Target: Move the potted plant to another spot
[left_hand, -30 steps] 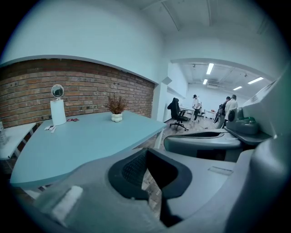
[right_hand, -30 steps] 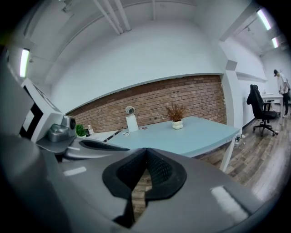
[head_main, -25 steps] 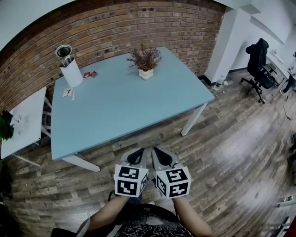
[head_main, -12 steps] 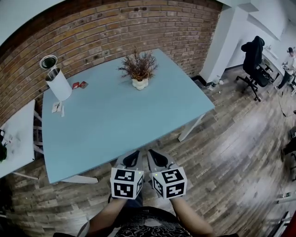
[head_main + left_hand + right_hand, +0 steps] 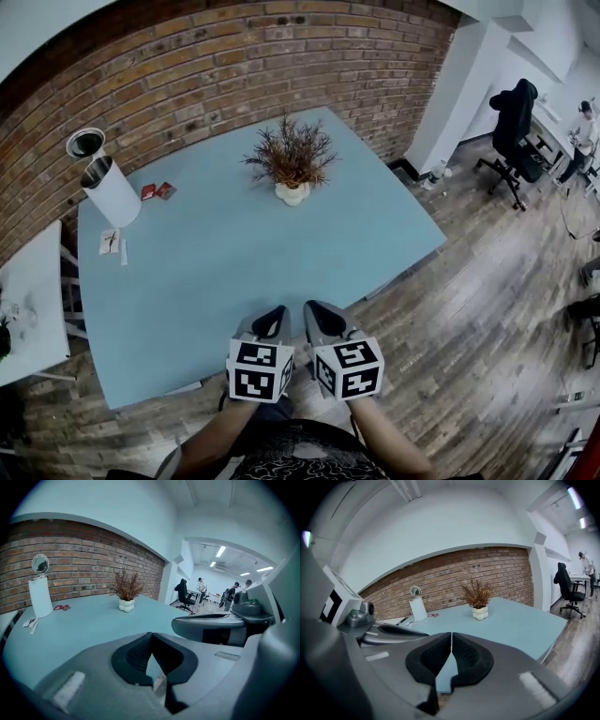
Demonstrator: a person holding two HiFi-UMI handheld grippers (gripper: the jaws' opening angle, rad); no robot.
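Nothing of the task is judged to be done yet. The potted plant (image 5: 292, 170) stands untouched on the far half of the light blue surface (image 5: 234, 272), at about 12 o'clock from both grippers and well apart from them. A white cylinder (image 5: 111, 191) stands at its 9 o'clock, near the brick wall. The left gripper (image 5: 277, 312) and the right gripper (image 5: 313, 308) are held side by side over the near edge of the surface, each with its jaws pressed together and nothing between them. The reach, the grasp, the carry and the setting down are all left.

Compared with a second earlier, the grippers, then over the wooden floor short of the surface, have been brought over its edge. The plant has kept its place on the surface.
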